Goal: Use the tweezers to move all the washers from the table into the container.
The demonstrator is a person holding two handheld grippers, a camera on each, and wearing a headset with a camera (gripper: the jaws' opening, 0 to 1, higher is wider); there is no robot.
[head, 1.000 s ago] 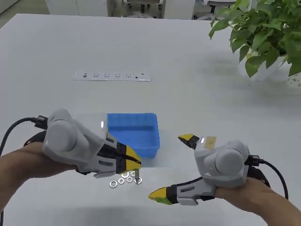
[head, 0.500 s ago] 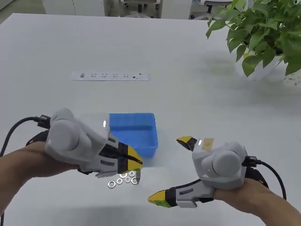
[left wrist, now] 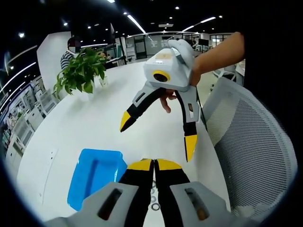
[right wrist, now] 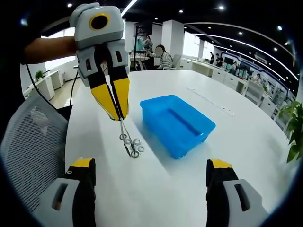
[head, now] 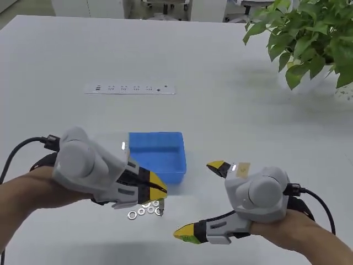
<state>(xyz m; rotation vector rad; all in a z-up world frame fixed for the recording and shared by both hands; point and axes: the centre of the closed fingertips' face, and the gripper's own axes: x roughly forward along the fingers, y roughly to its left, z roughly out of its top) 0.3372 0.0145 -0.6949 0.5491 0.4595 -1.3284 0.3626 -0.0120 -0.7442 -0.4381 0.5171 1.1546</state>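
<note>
From above, in the head view, very little has changed over the last second. Your left gripper [head: 159, 190] stays low over the cluster of washers [head: 144, 210], just in front of the container [head: 171, 175]. The slight drift of the picture is your head moving, not the parts. No washer has left the worktop [head: 220, 83], so I judge you are still lining up the pick rather than carrying one. Your right gripper [head: 199, 199] hangs beside the cluster with its jaws spread wide, holding nothing. The washers are small flat steel rings, bright against the smooth matte white surface. The container is a shallow rectangular tub of glossy blue plastic.

Along the left gripper view, your own yellow-tipped jaws are pressed together. The blue tub lies to their left, and the right gripper faces you, splayed open.

Across the right gripper view, the detail is clearest. The left gripper is clamped on the tweezers [right wrist: 125, 135], a thin pointed pair in polished metal. Their tips rest among the washers, touching or just beside one ring, and I cannot tell whether a ring is pinched. The tub looks empty, with thin walls and rounded corners. Rings this thin, lying flat, will likely be slippery to catch.
</note>
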